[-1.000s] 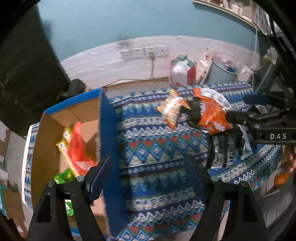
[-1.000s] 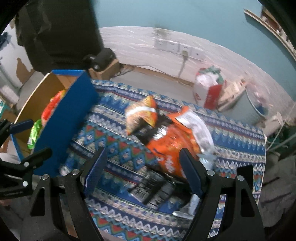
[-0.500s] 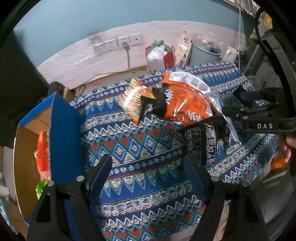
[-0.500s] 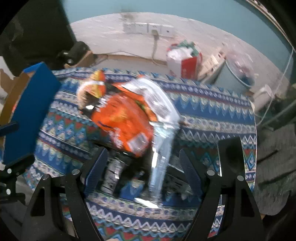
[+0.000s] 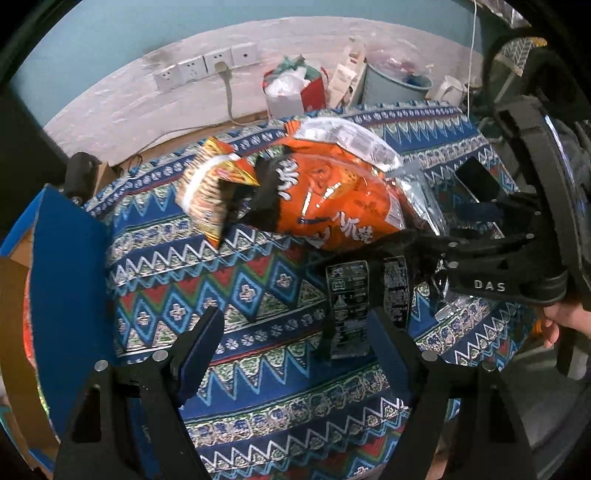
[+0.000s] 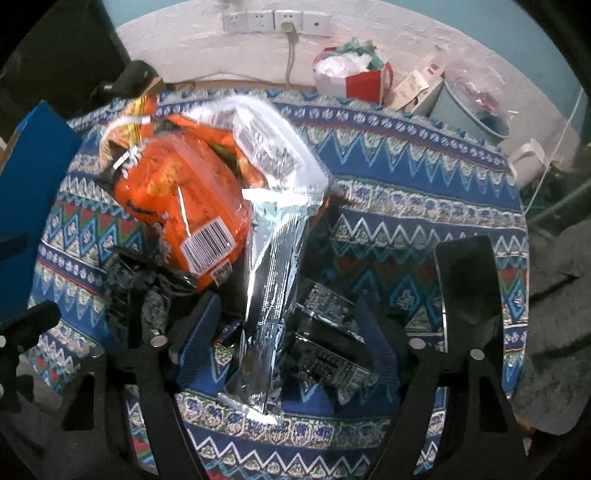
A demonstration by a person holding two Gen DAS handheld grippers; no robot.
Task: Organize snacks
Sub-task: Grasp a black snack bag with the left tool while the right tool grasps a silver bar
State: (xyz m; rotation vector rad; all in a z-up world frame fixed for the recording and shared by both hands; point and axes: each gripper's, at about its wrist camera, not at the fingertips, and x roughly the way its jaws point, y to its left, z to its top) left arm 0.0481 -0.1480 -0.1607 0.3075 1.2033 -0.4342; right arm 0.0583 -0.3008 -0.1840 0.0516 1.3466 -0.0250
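A pile of snack bags lies on the patterned tablecloth (image 5: 258,295): a big orange chip bag (image 5: 332,199) (image 6: 184,206), a small yellow-orange bag (image 5: 214,192), a silver foil bag (image 6: 273,280) and black packets (image 5: 351,310) (image 6: 325,354). My left gripper (image 5: 295,347) is open and empty above the cloth, just short of a black packet. My right gripper (image 6: 288,332) is open, with its jaws either side of the silver bag and the black packets. It also shows from the side in the left wrist view (image 5: 424,243), low by the orange bag.
A cardboard box with a blue flap (image 5: 70,288) (image 6: 29,155) stands at the left with snacks inside. A black phone (image 6: 469,288) lies on the cloth at the right. Behind the table are wall sockets (image 6: 273,20), a red-white bag (image 6: 354,77) and a grey bin (image 6: 476,107).
Both grippers have moved right and closer to the snack pile. The right gripper has lowered so that the silver bag and black packets are now between its jaws. The box has slid toward the left edge.
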